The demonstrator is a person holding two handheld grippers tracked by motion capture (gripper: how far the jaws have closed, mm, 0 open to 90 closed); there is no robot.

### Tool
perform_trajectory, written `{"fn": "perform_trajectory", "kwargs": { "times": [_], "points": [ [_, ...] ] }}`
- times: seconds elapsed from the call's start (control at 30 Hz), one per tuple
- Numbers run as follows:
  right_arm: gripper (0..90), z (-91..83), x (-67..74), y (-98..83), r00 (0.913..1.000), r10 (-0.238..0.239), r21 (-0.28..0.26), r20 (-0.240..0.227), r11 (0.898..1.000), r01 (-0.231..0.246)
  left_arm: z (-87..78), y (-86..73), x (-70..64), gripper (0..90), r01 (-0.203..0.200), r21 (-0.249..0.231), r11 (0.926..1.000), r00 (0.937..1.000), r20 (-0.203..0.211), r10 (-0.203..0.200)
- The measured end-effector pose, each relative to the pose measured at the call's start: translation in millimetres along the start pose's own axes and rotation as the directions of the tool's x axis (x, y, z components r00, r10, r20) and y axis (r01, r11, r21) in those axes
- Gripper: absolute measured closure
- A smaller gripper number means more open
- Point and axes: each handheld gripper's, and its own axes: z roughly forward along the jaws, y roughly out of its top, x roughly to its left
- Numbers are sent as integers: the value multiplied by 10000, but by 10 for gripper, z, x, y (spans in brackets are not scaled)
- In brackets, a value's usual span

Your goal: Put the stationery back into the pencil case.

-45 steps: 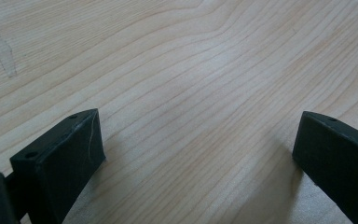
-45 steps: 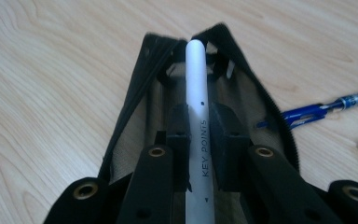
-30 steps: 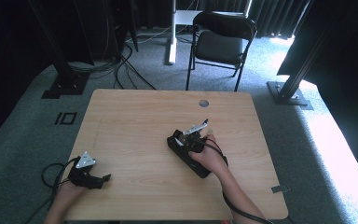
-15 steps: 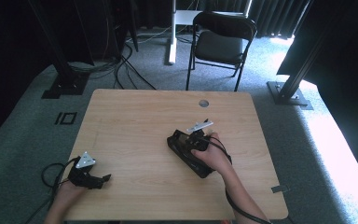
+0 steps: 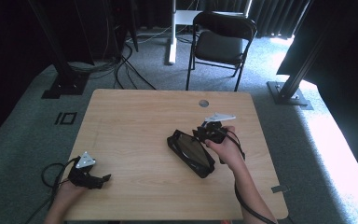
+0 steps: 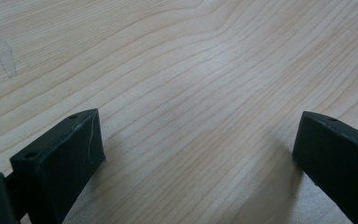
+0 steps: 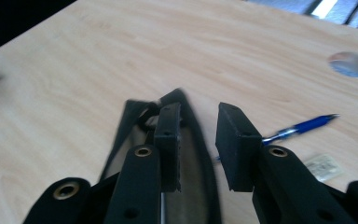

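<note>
A black, flat zip pouch (image 5: 190,152) lies slanted on the wooden table (image 5: 135,121), right of the middle. My right gripper (image 5: 200,134) hovers just over the pouch's far end, held by a hand coming from the lower right. In the right gripper view its jaws (image 7: 198,116) have just been opening and stand a little apart, with nothing pinched between them and the pouch (image 7: 193,186) below. A blue pen (image 7: 303,127) lies on the table just beyond the right jaw. My left gripper (image 5: 100,179) rests at the near left corner, open, with bare wood between its jaws (image 6: 198,135).
A round cable hole (image 5: 203,103) sits near the table's far edge. A small white tag (image 7: 324,165) lies beside the pen. A black folding chair (image 5: 221,44) stands behind the table, and cables run over the floor at the back left.
My right gripper has lifted off the pouch and drawn back towards the far right, and its jaws have parted slightly. The left gripper has stayed where it was.
</note>
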Motion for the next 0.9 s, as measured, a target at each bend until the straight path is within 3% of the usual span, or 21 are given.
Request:
{"fn": "perform_trajectory", "kwargs": {
  "times": [0.2,0.47,0.7,0.9],
  "points": [
    [671,14,-186,-28,9966,479,-125,671,9988,-472,0,0,0,21,1,-1,10000,10000,-1,-1],
    [646,156,-453,-131,9832,974,83,1541,9950,-998,0,0,0,21,1,0,10000,10000,-1,-1],
    [616,316,-690,-235,9523,1719,26,2521,9840,-1783,0,0,0,21,-2,3,10000,10000,-2,2],
    [587,466,-791,-304,9292,2398,171,2811,9669,-2547,0,0,0,21,0,-2,10000,10000,0,0]
  ]
}}
